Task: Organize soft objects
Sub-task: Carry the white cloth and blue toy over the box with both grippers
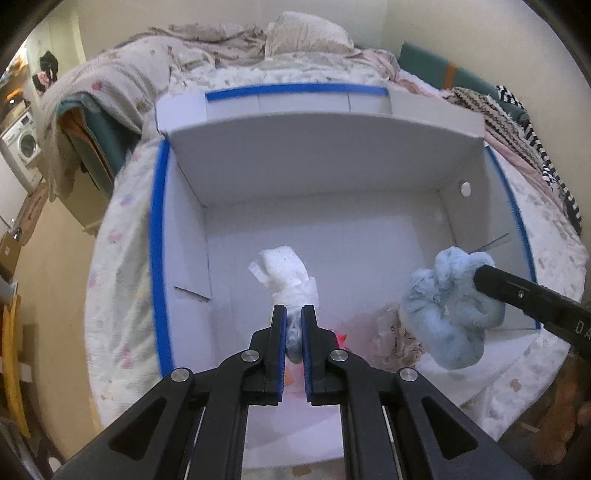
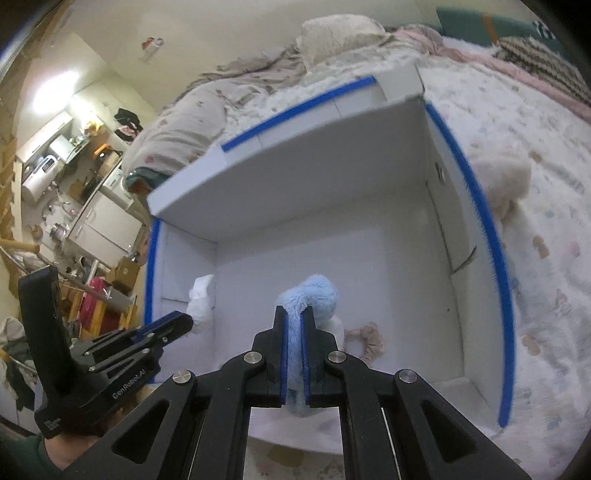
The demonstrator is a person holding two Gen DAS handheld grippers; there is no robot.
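A bed (image 1: 122, 229) w/ a pale printed fleece cover fills the bedroom; a white cardboard box (image 1: 317, 162) edged in blue tape sits open on it, both grippers hanging over the box.

Left wrist view, near to far: the left gripper (image 1: 294, 314) at 6 o'clock, jaws clenched on a white cloth bundle (image 1: 284, 273) that sticks out past the fingertips toward 12. Just below the tips, a bit of orange-red stuff on the box floor, too hidden to name. At 4 o'clock a beige scrunchie (image 1: 399, 332) lies on the box floor. At 3 o'clock the right gripper comes in from the edge, grasping a fluffy light-blue soft toy (image 1: 454, 306) that dangles over the box's right side. Beyond, the box's raised back flap, then rumpled blankets and a pillow (image 1: 306, 33) at 12. Washing machine (image 1: 24, 146) at 9-10 o'clock, off the bed.

Right wrist view: the right gripper (image 2: 294, 314) at 6 o'clock, jaws squeezed tight on the blue toy (image 2: 314, 291), fur bulging above the tips. Scrunchie (image 2: 369, 341) just right of it on the box floor. Left gripper (image 2: 181, 321) at 8 o'clock, the white bundle (image 2: 201, 302) at its tip near the box's left wall. A cream plush thing (image 2: 506, 181) sits on the bed outside the box at 2 o'clock. Kitchen area w/ clutter at 9-10.
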